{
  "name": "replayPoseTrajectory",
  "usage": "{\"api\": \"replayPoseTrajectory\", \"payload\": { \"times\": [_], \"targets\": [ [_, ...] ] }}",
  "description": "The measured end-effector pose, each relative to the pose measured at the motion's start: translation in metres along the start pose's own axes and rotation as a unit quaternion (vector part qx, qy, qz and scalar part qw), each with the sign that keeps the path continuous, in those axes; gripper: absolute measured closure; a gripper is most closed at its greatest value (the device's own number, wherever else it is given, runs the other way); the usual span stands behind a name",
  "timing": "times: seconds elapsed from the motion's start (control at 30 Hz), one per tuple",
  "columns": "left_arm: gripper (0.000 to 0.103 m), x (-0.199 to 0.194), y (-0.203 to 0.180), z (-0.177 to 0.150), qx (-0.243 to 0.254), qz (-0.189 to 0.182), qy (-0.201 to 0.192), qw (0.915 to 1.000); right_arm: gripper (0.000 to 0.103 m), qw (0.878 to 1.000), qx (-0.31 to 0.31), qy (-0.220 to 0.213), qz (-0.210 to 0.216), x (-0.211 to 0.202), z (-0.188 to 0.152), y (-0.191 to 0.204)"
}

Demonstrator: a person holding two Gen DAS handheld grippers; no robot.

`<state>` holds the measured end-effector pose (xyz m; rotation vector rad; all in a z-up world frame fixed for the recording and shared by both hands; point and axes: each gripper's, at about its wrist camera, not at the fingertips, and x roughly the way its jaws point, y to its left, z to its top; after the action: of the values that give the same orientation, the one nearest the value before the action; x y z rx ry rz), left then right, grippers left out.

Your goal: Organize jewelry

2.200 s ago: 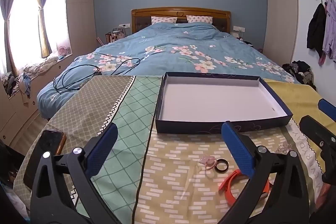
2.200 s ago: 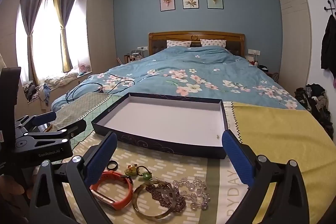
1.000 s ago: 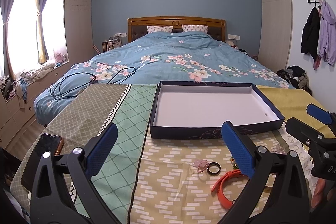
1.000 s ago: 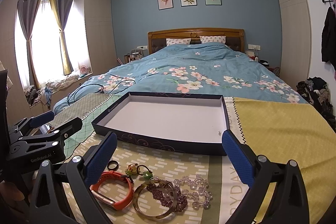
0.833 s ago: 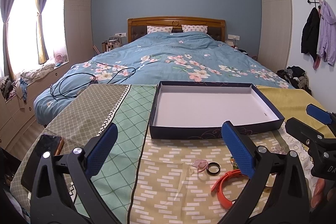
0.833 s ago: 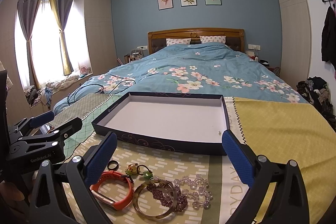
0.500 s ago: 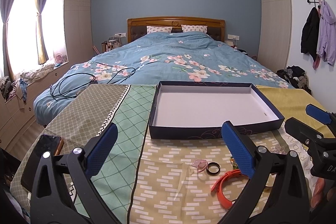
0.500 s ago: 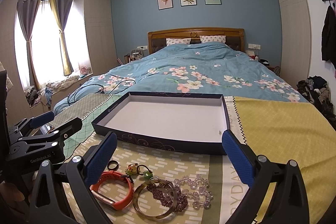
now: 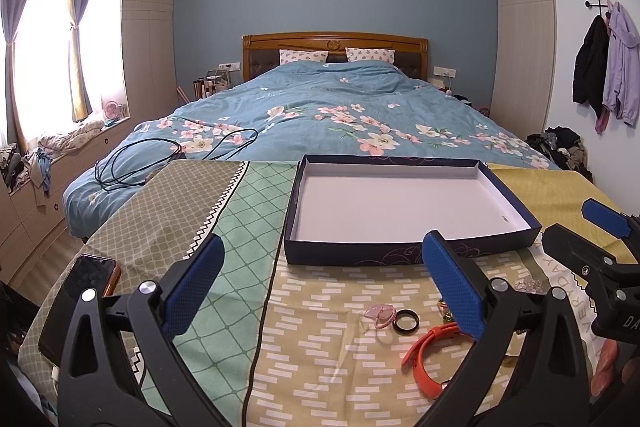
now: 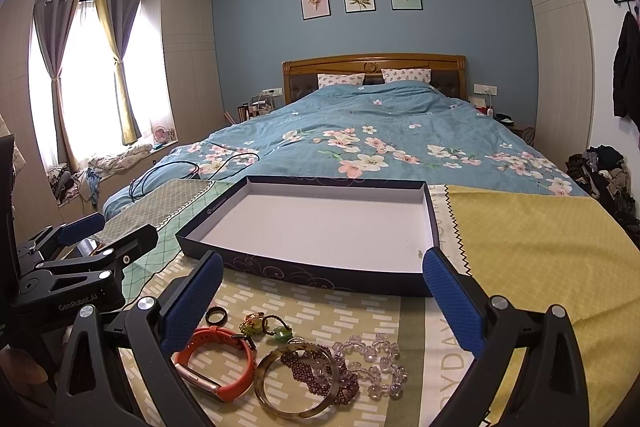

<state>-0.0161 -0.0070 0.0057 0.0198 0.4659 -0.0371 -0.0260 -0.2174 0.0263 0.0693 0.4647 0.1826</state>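
An empty dark blue box [image 9: 404, 255] [image 10: 320, 277] with a white inside lies on the patterned cloth. In front of it lies loose jewelry: an orange band [image 10: 218, 361] [image 9: 426, 357], a black ring [image 10: 216, 315] [image 9: 406, 320], a pink ring [image 9: 380, 313], a green and gold charm [image 10: 264, 325], a brown bangle [image 10: 298, 383], a dark red bead bracelet [image 10: 320, 373] and a clear bead bracelet [image 10: 380, 363]. My left gripper [image 9: 320, 291] is open and empty, left of the jewelry. My right gripper [image 10: 320, 301] is open and empty, above the jewelry.
A phone [image 9: 78, 303] lies at the cloth's left edge. Black cables [image 9: 160, 155] lie on the blue floral bed behind the box. A yellow cloth area [image 10: 540, 247] lies to the right. Each gripper shows in the other's view, the right one [image 9: 596, 259] and the left one [image 10: 76, 259].
Both views settled slightly back and level since 2.2 s ago; over the last second nothing has visibly moved. Both grippers stay open.
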Motion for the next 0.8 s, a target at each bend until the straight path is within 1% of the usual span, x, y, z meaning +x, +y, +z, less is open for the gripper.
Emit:
{"api": "replayPoseTrajectory", "payload": {
  "times": [0.4, 0.8],
  "targets": [
    [0.005, -0.0018, -0.0017, 0.0006, -0.001, -0.003, -0.005, 1.0000, 0.006, 1.000, -0.001, -0.005, 0.001, -0.0001, -0.0005, 0.0038],
    [0.005, -0.0074, 0.0025, -0.0007, -0.004, -0.013, -0.026, 0.9996, 0.006, 1.000, -0.006, -0.020, 0.004, -0.0074, -0.0018, 0.0012]
  ]
}}
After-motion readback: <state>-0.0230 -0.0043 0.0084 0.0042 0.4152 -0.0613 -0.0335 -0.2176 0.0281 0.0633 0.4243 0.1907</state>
